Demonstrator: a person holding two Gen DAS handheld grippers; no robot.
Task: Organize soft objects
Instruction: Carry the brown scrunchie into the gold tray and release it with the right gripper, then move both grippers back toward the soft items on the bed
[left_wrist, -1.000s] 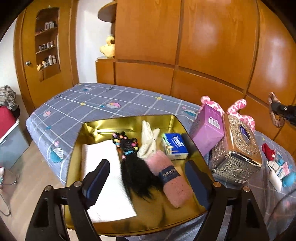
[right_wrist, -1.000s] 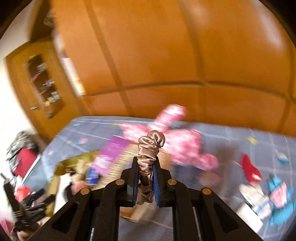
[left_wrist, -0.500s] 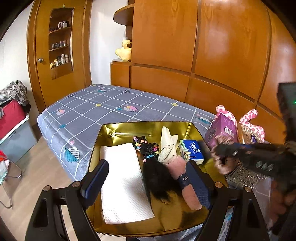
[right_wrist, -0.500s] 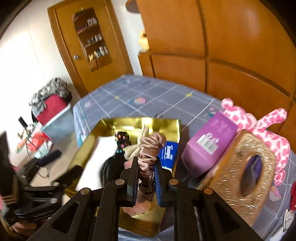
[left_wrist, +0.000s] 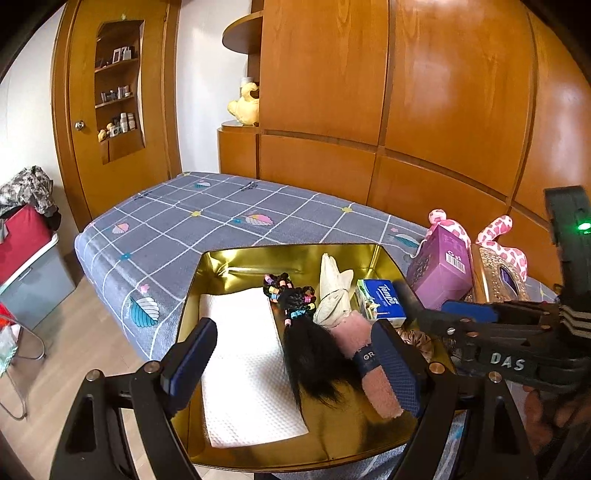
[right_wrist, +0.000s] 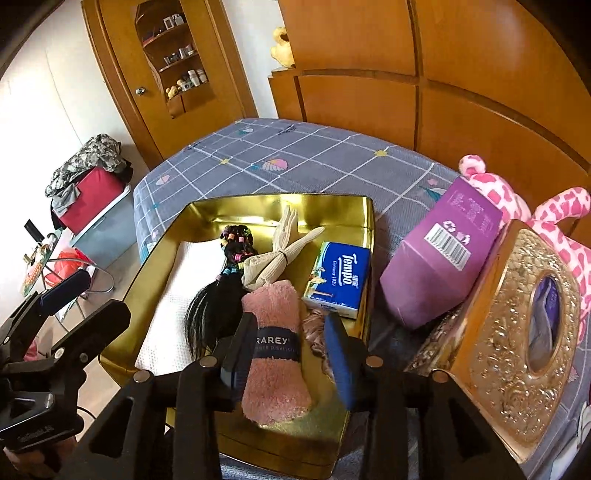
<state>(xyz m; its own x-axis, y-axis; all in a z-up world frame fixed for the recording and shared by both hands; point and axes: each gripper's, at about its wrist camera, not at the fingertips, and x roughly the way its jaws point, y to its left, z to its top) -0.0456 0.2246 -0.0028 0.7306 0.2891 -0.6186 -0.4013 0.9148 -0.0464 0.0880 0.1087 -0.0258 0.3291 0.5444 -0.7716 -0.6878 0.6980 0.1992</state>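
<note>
Releasing a satin scrunchie into the gold tray's 5 o'clock corner, the right gripper has just been opening; lift straight clear. Left gripper hangs open, empty.

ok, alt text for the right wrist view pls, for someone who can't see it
The right gripper, jaws just opening, hangs over a gold metal tray on a grey checked bedspread, with a tan satin scrunchie lying loose between its fingers. The tray also holds a rolled pink fluffy towel, a black hairpiece, beige gloves, a white cloth and a blue tissue pack.
</note>
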